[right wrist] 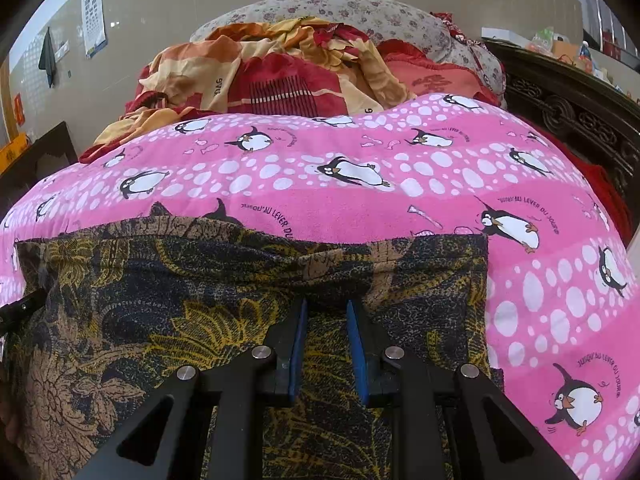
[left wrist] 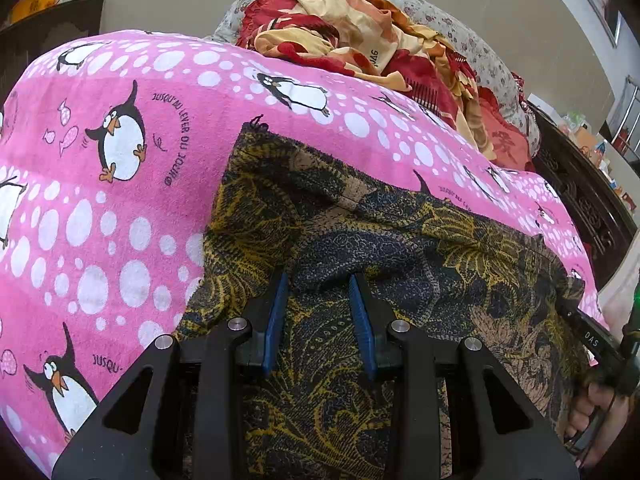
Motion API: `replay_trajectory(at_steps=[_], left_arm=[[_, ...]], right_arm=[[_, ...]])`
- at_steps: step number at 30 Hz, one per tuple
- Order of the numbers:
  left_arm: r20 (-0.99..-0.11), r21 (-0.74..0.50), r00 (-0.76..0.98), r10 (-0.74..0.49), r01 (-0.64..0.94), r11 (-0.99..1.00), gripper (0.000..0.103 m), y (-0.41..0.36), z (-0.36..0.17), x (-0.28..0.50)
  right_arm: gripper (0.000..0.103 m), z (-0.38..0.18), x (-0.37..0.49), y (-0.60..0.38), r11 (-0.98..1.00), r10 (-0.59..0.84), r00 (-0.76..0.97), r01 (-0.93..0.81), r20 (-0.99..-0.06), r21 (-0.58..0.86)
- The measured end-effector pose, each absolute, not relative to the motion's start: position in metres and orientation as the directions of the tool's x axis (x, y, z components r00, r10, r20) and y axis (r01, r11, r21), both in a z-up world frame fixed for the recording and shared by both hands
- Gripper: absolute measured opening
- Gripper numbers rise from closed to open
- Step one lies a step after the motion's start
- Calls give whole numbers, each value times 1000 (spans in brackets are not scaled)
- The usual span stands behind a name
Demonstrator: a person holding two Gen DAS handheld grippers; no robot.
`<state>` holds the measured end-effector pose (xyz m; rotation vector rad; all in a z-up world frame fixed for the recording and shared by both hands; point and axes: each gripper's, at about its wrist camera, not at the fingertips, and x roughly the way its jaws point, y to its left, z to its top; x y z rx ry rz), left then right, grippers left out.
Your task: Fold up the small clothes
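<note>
A dark garment with a yellow and brown floral print [left wrist: 320,216] lies spread on a pink penguin blanket [left wrist: 132,184]. My left gripper [left wrist: 318,280] is over its left part, jaws apart, with a raised fold of the cloth between the blue pads. The garment also shows in the right wrist view [right wrist: 168,296]. My right gripper [right wrist: 326,304] is over its right part, jaws apart, with cloth bunched between the pads. The right gripper's body and the hand holding it [left wrist: 600,360] show at the left view's right edge.
A crumpled red and yellow quilt [right wrist: 280,76] and a floral pillow [right wrist: 360,12] lie behind the pink blanket [right wrist: 400,200]. A dark carved bed frame [right wrist: 560,112] runs along the right. Tiled walls stand behind.
</note>
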<state>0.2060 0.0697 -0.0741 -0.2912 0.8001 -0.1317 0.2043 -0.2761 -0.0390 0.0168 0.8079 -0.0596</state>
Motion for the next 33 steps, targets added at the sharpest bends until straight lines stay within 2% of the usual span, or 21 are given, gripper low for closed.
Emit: replay_trajectory(at_steps=[13,17,19,21,24,25,26,27,33], left_arm=[[-687,-305,691,-225,6,952,31,70,-74,206],[-704,-262,684,-192,1,965,32,65,-74,208],[-720,-234,667,-191,25,972,40,60,-70,209],[-762,-203,618,-191,51,978,41,59,-56,203],[-716,-285,637,-286,108,952,43,78,-23,165],[-705,-287,645,-296,123,950,49,85,-14,148],[-701,-274,652,-289,128,953,66,93,-9,128],[-700,-264,658,-279,124,957,74,100,-7,109],[-724,-381,567,-392,146,913,74,122,-42,1]], right_arm=[[19,-39,205,-276,998,-46,690,59,-722,-8],[19,-36,206,-277,998,-24,676,55,-737,18],[19,-24,206,-286,996,24,646,49,-763,73],[21,3,188,-301,990,8,647,105,-762,99],[24,37,144,-322,981,84,679,73,-729,181],[26,44,123,-330,977,124,679,44,-723,209],[27,47,99,-335,975,154,674,15,-723,222],[27,47,81,-338,974,173,666,-4,-726,228],[28,2,-36,-352,916,345,587,-39,-732,400]])
